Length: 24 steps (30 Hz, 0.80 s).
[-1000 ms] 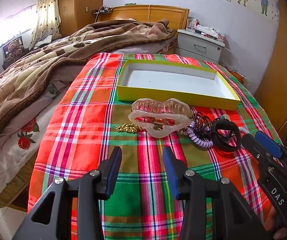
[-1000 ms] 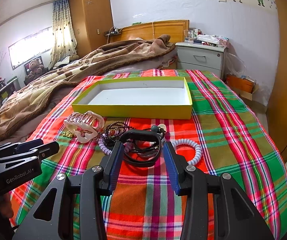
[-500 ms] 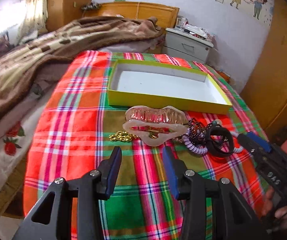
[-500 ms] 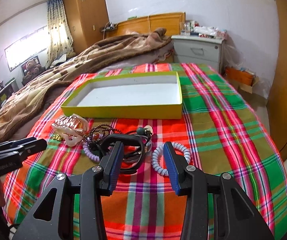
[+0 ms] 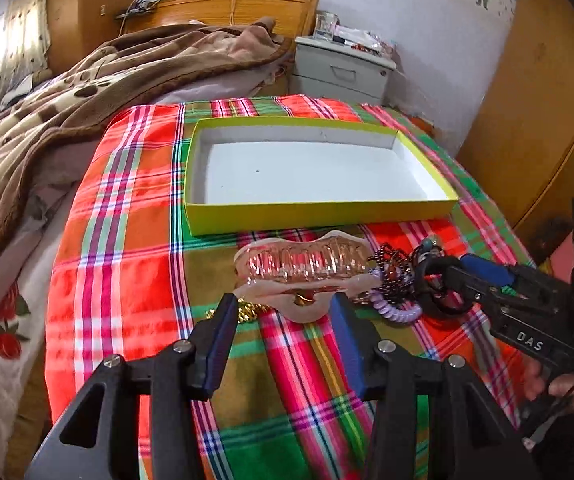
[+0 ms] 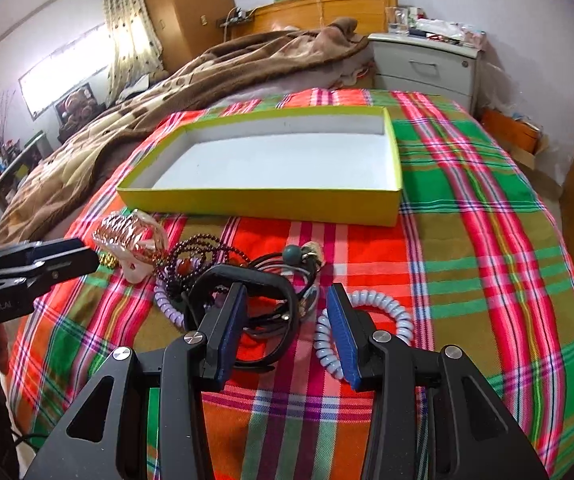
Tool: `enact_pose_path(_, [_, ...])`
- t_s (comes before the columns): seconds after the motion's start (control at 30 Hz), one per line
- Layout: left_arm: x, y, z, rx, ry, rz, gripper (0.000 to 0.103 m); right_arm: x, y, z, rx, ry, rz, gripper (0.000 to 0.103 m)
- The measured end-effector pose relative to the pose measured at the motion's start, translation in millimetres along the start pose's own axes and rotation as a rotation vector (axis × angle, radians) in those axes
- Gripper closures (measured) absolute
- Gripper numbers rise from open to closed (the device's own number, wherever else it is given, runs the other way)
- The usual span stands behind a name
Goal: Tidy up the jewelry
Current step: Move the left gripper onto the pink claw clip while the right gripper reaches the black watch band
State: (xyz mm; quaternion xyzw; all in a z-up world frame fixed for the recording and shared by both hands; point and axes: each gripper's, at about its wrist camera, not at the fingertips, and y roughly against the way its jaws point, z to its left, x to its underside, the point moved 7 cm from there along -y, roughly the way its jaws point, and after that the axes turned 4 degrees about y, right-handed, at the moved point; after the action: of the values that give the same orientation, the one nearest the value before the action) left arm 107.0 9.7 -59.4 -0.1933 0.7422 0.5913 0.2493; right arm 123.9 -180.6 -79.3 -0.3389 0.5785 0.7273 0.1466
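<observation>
- The left tool (image 5: 283, 312) is nearest in the left wrist view. Its two fingers stand wide apart and hold nothing.
- The tips of the left tool are at both sides of the near edge of the pink hair claw (image 5: 307, 272). I cannot tell if they touch it.
- A gold chain (image 5: 247, 314) lies just beside the left finger, partly under the claw.
- The right tool (image 6: 285, 312) is also wide and holds nothing. Its left finger is over the black band (image 6: 247, 276), and its right finger is over the white coil tie (image 6: 383, 308).
- The jewelry lies in one heap on the plaid cloth (image 6: 467, 280) that covers the bed. From left to right in the right wrist view: claw, dark bead string (image 6: 203, 248), purple coil tie (image 6: 167, 300), black band, white coil tie.
- The bead string and the purple coil touch the claw and the black band, so the pieces are tangled together.
- A green bead (image 6: 291, 253) lies at the far side of the heap.
- Behind the heap stands the yellow box (image 6: 255, 204), open, with a white inside. It is near the heap but does not touch it.
- Farther away are a brown blanket (image 6: 207, 76), a grey nightstand (image 6: 427, 64) and a wooden headboard (image 6: 327, 6).
</observation>
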Motion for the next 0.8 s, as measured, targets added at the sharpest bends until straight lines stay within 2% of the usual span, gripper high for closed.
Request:
enact_pose_path(0.2, [-6.6,-12.2,10.0,-0.052,-0.013,0.015,0.053,0.7,-5.5,5.0,-0.019,0.025,0.016,0.062])
enact_pose_path(0.27, [-7.4,-16.0,11.2,-0.081,-0.044,0.013,0.053,0.6,-7.6,3.7,-0.012,0.029,0.021,0.074])
enact_pose_path(0.33, [-7.8,-20.3,11.1,-0.079,-0.058,0.027,0.053,0.7,-7.7,2.8,-0.016,0.027,0.020,0.074])
enact_pose_path(0.47, [-12.0,-26.9,12.6,-0.098,-0.070,0.031,0.053,0.6,-6.9,0.6,-0.019,0.016,0.014,0.083])
enact_pose_path(0.57, [-14.4,-22.5,8.7,-0.030,-0.057,0.013,0.053,1.0,-5.7,0.5,-0.025,0.008,0.005,0.090])
enact_pose_path(0.63, [-15.0,-26.3,7.5,0.003,-0.049,0.026,0.053,-0.6,-4.1,-1.6,-0.028,-0.006,-0.008,0.090])
enact_pose_path(0.8, [-16.8,-28.4,3.3,0.029,-0.027,0.025,0.055,-3.3,2.5,-6.1,-0.025,-0.023,-0.038,0.091])
